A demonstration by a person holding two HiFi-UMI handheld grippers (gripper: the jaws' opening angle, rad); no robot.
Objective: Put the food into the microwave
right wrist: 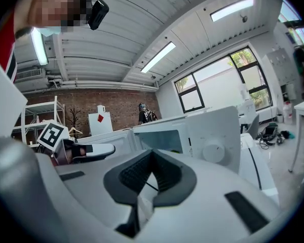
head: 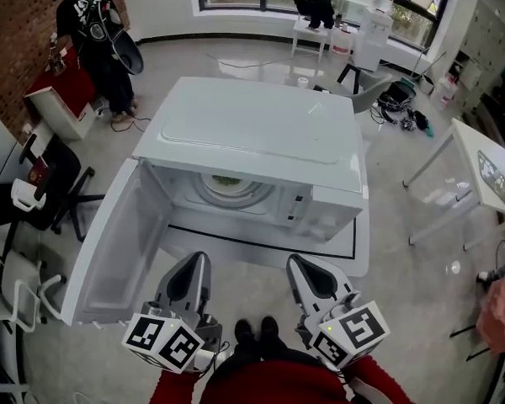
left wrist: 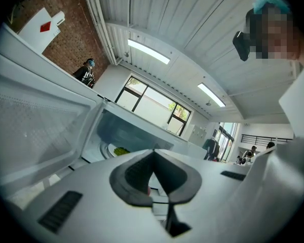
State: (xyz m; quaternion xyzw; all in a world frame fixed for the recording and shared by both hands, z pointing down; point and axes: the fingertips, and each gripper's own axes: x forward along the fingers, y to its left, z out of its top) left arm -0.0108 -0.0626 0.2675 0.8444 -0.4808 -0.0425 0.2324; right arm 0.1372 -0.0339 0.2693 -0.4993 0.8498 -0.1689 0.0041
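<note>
Head view: a white microwave [head: 252, 129] stands on a low white surface [head: 353, 259] edged with a black line. Its door [head: 118, 242] is swung wide open to the left. Inside the cavity a plate [head: 236, 194] lies on the turntable, with the green food [head: 227, 180] on it; only the front part of both shows under the top edge of the opening. The left gripper [head: 199, 261] and the right gripper [head: 296, 264] are in front of the opening, apart from the microwave. Each has its jaws pressed together and carries nothing. A person [head: 93, 32] stands far back by a brick wall.

Left gripper view: the left gripper [left wrist: 153, 153] has its jaws shut tight, with nothing between them. Beyond the tips the door [left wrist: 35, 120] stands open at the left. The plate [left wrist: 110, 151] sits in the cavity with the food [left wrist: 121, 150] on it.

Right gripper view: the right gripper [right wrist: 152, 156] also has its jaws together and is empty. Ahead is the microwave [right wrist: 218, 125], its control panel and round knob [right wrist: 213, 150] facing the camera. The left gripper [right wrist: 91, 150] shows at the left edge.
</note>
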